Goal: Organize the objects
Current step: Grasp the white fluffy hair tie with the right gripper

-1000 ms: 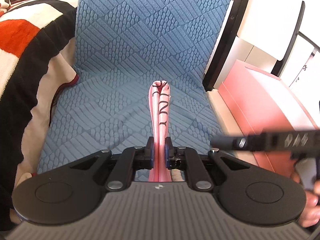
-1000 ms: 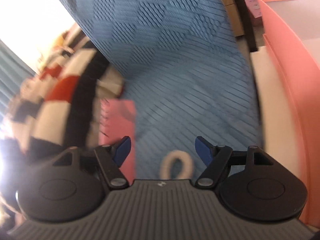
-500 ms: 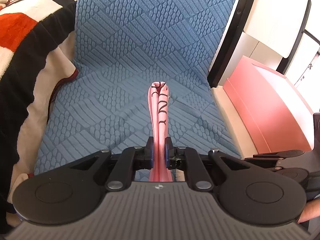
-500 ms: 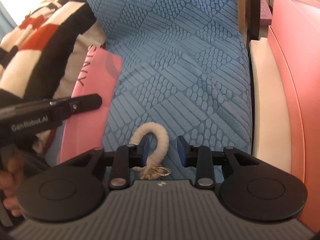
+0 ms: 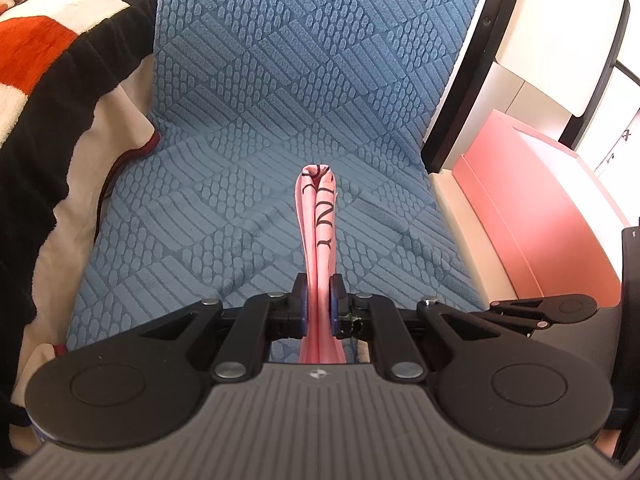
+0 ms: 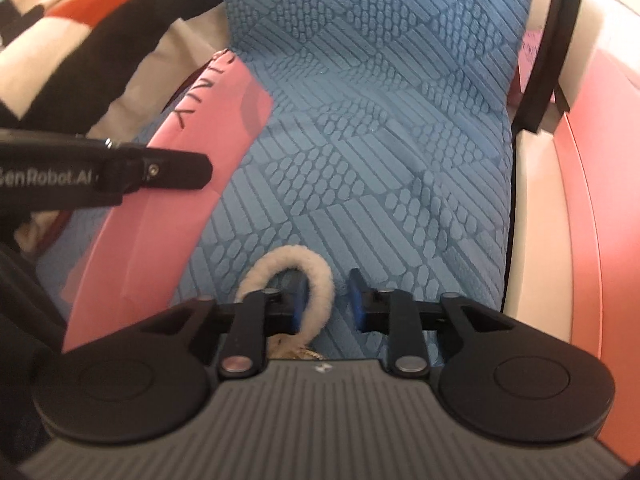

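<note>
In the left wrist view, the left gripper was nearly closed, its blue pads pinching the folded pink pouch edge-on. The pouch, printed with dark letters, ran forward from between the jaws and stood above the blue textured cover. To the left, a striped blanket in black, red and cream bounded the cover; to the right ran a cream ledge, then a pink box, with a black frame bar rising behind. The stretch of cover ahead of the pouch lay bare. The right gripper's body showed at the right edge.

In the right wrist view, the right gripper was closing but a gap remained between its jaws. A cream fleecy loop lay on the cover, its right limb between the fingers, touching the left pad and apart from the right one; gold rings sat at its base, close under the gripper body. The pouch appeared broadside at the left, held by the left gripper's dark finger, well clear of the loop. The cover was open ahead, and the cream ledge and pink box closed off the right.
</note>
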{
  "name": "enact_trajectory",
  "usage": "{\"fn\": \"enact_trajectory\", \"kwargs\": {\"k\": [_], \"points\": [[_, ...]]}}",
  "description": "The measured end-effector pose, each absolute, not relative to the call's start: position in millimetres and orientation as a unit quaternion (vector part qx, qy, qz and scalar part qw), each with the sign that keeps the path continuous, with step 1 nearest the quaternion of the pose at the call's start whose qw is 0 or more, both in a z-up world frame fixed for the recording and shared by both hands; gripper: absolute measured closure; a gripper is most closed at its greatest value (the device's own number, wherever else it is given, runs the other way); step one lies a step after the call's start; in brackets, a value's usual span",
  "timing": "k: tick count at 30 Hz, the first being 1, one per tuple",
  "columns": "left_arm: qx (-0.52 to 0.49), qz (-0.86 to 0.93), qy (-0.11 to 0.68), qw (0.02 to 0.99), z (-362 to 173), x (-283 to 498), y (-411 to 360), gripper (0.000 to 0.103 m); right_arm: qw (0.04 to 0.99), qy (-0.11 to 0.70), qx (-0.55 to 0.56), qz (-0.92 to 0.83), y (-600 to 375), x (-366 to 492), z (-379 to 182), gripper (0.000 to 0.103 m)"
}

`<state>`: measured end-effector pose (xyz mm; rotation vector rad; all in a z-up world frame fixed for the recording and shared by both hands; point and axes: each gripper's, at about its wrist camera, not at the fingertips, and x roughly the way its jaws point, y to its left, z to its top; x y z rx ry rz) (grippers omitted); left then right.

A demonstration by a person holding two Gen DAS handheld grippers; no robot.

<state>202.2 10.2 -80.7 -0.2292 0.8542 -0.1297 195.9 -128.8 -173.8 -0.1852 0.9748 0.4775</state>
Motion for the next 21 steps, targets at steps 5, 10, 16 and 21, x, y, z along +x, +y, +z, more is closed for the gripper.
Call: {"fn": "enact_trajectory", "kwargs": {"k": [5, 10, 16, 21], "points": [[-0.113, -0.063, 0.414, 0.901, -81, 203, 11, 0.09, 0.853, 0.465, -0.084, 0.223, -129, 197, -171, 0.093], [-0.114, -0.064, 0.413, 0.901, -82, 203, 10, 0.09, 0.857, 0.467, -0.027, 0.217, -142, 202, -159, 0.093], [-0.107, -0.074, 0.413, 0.901, -82, 203, 7, 0.09, 0.871, 0.441, 0.03, 0.214, -164, 210, -123, 0.094], [-0.09, -0.085, 0.417, 0.9, -85, 206, -2, 0.09, 0.881, 0.412, 0.061, 0.225, -180, 217, -91, 0.094]]}}
